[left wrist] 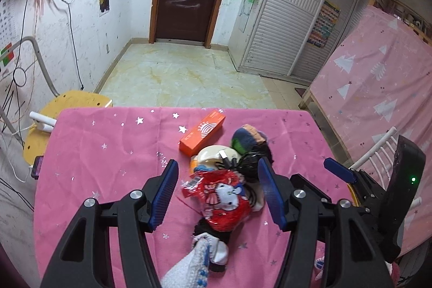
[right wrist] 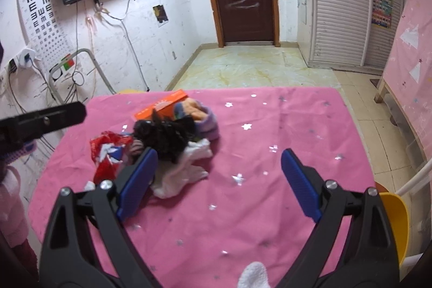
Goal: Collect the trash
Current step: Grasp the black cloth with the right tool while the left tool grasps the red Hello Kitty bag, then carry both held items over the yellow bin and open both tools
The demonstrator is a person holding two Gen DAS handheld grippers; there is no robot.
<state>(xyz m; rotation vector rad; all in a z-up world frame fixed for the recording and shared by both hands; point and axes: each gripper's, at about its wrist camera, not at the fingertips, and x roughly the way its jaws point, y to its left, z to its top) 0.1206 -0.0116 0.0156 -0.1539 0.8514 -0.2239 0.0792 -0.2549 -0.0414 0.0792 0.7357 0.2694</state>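
Left gripper [left wrist: 217,192] fingers spread, pinching nothing; red wrapper [left wrist: 221,197] sat between them on table [left wrist: 108,153], tangled with black cable [left wrist: 249,166]. Closing risked dragging cable, sock along. Right gripper [right wrist: 218,182] fingers wide, empty, pile beside left finger.

Left gripper [left wrist: 218,190], lower centre of frame, jaws parted, pitched downward; right gripper [right wrist: 219,184], jaws wide apart, likewise pitched.
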